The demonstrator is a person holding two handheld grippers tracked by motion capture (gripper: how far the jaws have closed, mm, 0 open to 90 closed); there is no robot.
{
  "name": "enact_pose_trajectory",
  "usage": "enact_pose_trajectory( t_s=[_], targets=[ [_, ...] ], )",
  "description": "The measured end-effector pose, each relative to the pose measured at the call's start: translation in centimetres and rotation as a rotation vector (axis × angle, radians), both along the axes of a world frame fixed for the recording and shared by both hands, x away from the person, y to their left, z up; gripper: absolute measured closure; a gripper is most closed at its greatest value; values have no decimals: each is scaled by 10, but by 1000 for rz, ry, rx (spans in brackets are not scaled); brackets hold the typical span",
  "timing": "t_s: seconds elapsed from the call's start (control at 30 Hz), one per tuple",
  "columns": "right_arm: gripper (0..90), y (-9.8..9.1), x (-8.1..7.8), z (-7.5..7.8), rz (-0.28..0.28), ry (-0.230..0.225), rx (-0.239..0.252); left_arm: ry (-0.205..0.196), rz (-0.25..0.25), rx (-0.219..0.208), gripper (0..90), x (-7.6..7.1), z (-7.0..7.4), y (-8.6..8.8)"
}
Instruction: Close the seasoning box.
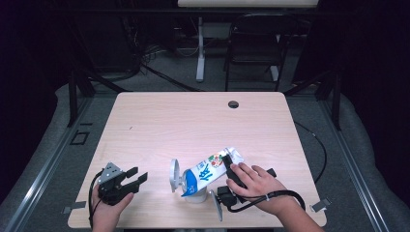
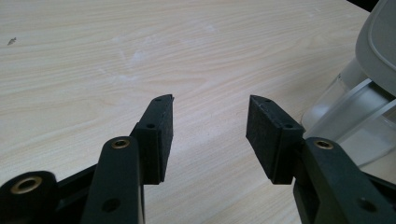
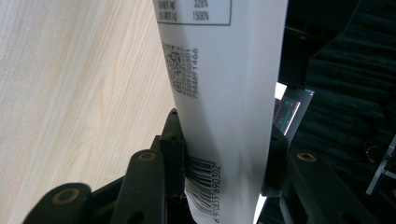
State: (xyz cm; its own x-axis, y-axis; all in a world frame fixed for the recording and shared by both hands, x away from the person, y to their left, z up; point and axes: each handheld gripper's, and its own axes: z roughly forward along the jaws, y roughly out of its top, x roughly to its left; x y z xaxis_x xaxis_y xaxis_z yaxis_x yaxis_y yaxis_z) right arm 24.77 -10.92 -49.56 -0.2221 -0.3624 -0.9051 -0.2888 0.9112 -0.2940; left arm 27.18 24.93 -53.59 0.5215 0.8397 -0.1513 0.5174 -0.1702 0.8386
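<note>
Between its half-closed jaws, right gripper (image 3: 224,154) clamps milk carton (image 3: 224,84).

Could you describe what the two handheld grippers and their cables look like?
Both grippers, left and right, are black with two flat-padded jaws held by brass-ringed pivots. The left carries a grey three-cornered plate; a black cable trails from the right.
</note>
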Motion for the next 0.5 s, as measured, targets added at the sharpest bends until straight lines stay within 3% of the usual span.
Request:
enact_pose_trajectory(
  t_s=[0.5],
  targets=[
    [640,0,0,0,5,-4,-6,0,0,0,516,0,0,0]
  ],
)
